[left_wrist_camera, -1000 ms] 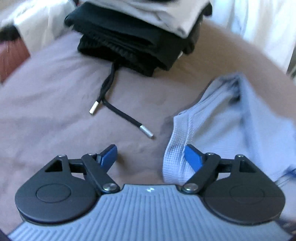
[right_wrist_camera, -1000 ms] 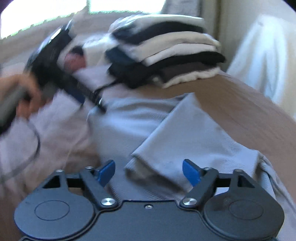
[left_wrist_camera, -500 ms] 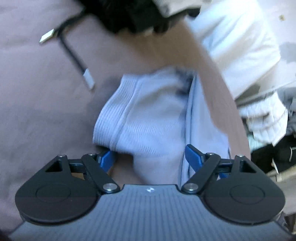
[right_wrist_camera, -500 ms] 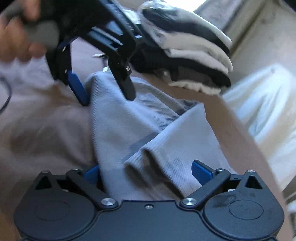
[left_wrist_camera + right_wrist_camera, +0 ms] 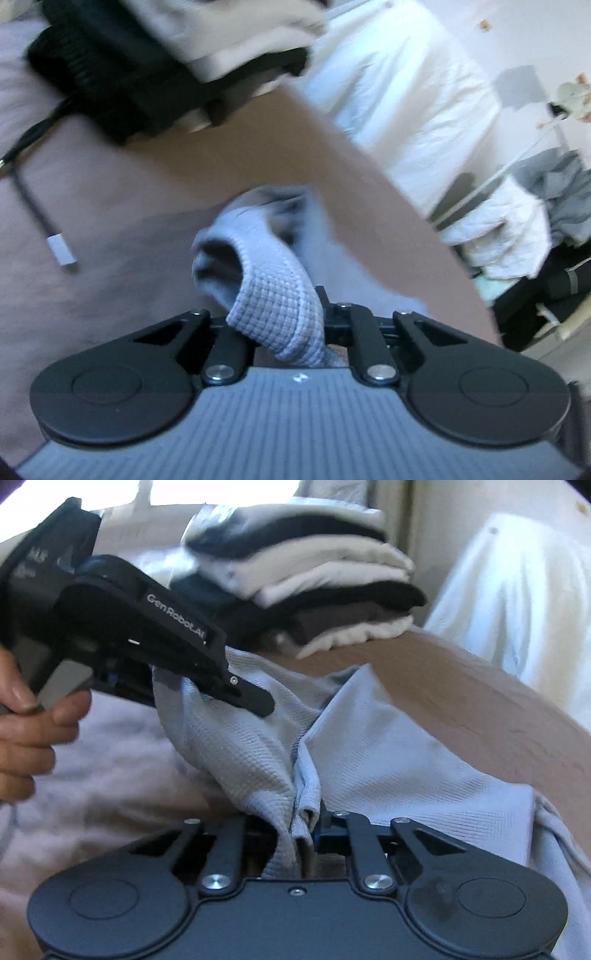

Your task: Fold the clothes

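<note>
You are pinching the pale blue waffle-knit garment (image 5: 362, 760) with both tools. Your right gripper (image 5: 301, 830), at the bottom centre of its frame, is closed on a bunched edge. Your left gripper (image 5: 291, 332) is likewise clamped tight on a rolled hem at lower centre of its view; from the right view it is showing at the upper left (image 5: 207, 679), gripping the far edge. The cloth is stretching between the two grips, its long axis running from lower centre toward the upper left, with the rest spreading to the right over the brown bed surface (image 5: 480, 701). The stack of folded clothes (image 5: 314, 587) is sitting beyond, at the upper centre. The next fold probably depends on carrying both held edges together across that spread part.
</note>
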A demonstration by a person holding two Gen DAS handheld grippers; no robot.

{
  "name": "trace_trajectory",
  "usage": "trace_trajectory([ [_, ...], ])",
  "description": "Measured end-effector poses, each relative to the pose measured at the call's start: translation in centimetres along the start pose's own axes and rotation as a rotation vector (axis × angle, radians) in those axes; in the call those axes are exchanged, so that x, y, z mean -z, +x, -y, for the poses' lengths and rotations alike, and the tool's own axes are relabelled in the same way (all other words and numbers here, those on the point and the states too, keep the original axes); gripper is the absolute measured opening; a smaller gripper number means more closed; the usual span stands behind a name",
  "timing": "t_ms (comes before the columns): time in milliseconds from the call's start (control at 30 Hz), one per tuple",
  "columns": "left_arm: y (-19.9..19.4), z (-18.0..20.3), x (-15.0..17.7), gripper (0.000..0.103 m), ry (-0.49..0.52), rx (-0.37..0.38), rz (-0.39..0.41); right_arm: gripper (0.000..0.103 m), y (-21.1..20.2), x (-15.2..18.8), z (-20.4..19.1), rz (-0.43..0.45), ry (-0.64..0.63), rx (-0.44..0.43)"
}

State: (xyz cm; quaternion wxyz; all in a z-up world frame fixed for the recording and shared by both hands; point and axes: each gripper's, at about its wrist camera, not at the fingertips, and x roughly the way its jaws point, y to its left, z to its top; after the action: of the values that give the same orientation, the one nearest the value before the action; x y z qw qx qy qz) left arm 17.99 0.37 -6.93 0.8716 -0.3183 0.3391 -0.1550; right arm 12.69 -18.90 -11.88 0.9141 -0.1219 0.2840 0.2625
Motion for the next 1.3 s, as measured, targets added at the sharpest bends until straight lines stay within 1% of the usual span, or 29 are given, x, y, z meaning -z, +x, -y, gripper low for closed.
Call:
trace_trajectory([
  [33,0.0,1.6,-0.2,0.011,0.029,0.020,0.005,0.015,-1.3,0.3,0.7,0.032,0.036,0.002],
  [133,0.2,8.4,-0.5,0.011,0.163,0.151,0.021,0.015,-5.2,1.3,2.9,0.128,0.143,0.010],
  [200,1.3,13.1,0.2,0.011,0.235,0.234,-0.007,0.015,-7.9,2.0,4.3,0.192,0.214,0.014],
  [267,2.9,18.3,1.5,0.011,0.315,0.321,-0.055,0.015,-10.6,2.9,5.9,0.255,0.289,0.024],
  [300,3.8,20.9,2.2,0.011,0.354,0.364,-0.080,0.015,-12.3,4.0,6.9,0.286,0.336,0.041],
  [367,6.3,25.8,5.6,0.011,0.406,0.443,-0.194,0.015,-15.6,6.6,8.9,0.337,0.428,0.099],
  [400,7.5,28.2,7.3,0.011,0.432,0.482,-0.250,0.016,-17.2,8.2,9.8,0.350,0.479,0.132],
  [433,8.8,30.6,9.0,0.011,0.458,0.517,-0.307,0.016,-18.4,10.3,10.7,0.340,0.546,0.162],
  [467,9.6,31.1,10.8,0.011,0.487,0.498,-0.347,0.017,-19.7,12.4,11.7,0.330,0.613,0.192],
  [500,10.3,31.7,12.7,0.014,0.516,0.478,-0.388,0.018,-20.8,14.5,12.5,0.310,0.673,0.223],
  [533,11.1,32.3,14.5,0.014,0.545,0.458,-0.429,0.023,-21.3,16.5,13.2,0.260,0.706,0.254],
  [567,11.9,32.9,16.3,0.021,0.574,0.438,-0.469,0.028,-21.6,18.3,13.8,0.203,0.716,0.285],
  [600,12.7,33.5,18.2,0.031,0.603,0.417,-0.510,0.032,-21.8,20.0,14.5,0.146,0.734,0.310],
  [633,13.5,34.0,20.0,0.035,0.631,0.396,-0.550,0.036,-22.3,21.7,15.4,0.116,0.773,0.305],
  [700,15.0,35.2,23.7,0.035,0.687,0.353,-0.631,0.041,-23.8,24.0,16.7,0.162,0.856,0.209],
  [733,15.7,35.7,25.4,0.036,0.713,0.333,-0.667,0.048,-24.5,24.6,17.2,0.176,0.883,0.164],
  [767,14.7,35.1,24.6,0.042,0.708,0.340,-0.634,0.055,-25.1,25.1,17.6,0.190,0.908,0.125],
  [800,13.6,34.6,23.3,0.053,0.698,0.327,-0.578,0.059,-25.6,25.4,17.9,0.201,0.928,0.103],
  [867,11.6,33.0,20.5,0.063,0.670,0.286,-0.466,0.067,-26.5,26.1,18.7,0.226,0.976,0.061],
  [900,10.6,32.0,19.1,0.068,0.651,0.257,-0.409,0.068,-26.9,26.6,19.3,0.243,1.029,0.045],
  [933,9.6,30.9,17.7,0.069,0.633,0.228,-0.355,0.068,-27.2,27.2,20.0,0.261,1.089,0.026],
  [1000,8.3,28.2,16.3,0.069,0.588,0.135,-0.318,0.069,-27.8,28.1,21.4,0.290,1.193,-0.009],
  [1100,8.5,25.4,16.3,0.069,0.536,0.045,-0.346,0.072,-28.7,28.8,22.9,0.338,1.282,-0.024],
  [1133,8.7,24.6,16.4,0.069,0.523,0.010,-0.358,0.078,-29.1,28.8,23.0,0.353,1.292,-0.006],
  [1167,9.1,24.4,17.3,0.069,0.549,-0.051,-0.382,0.084,-29.5,28.8,23.0,0.365,1.298,0.023],
  [1200,9.5,24.3,18.1,0.069,0.575,-0.113,-0.407,0.085,-29.9,28.7,23.1,0.372,1.303,0.047],
  [1233,10.1,24.0,18.9,0.069,0.612,-0.200,-0.442,0.085,-30.1,28.6,23.4,0.365,1.309,0.059],
  [1267,10.3,23.5,19.4,0.070,0.634,-0.248,-0.459,0.085,-30.4,28.4,23.7,0.357,1.314,0.070],
  [1300,10.0,23.4,19.7,0.070,0.639,-0.242,-0.436,0.085,-30.5,28.2,24.0,0.344,1.313,0.073],
])
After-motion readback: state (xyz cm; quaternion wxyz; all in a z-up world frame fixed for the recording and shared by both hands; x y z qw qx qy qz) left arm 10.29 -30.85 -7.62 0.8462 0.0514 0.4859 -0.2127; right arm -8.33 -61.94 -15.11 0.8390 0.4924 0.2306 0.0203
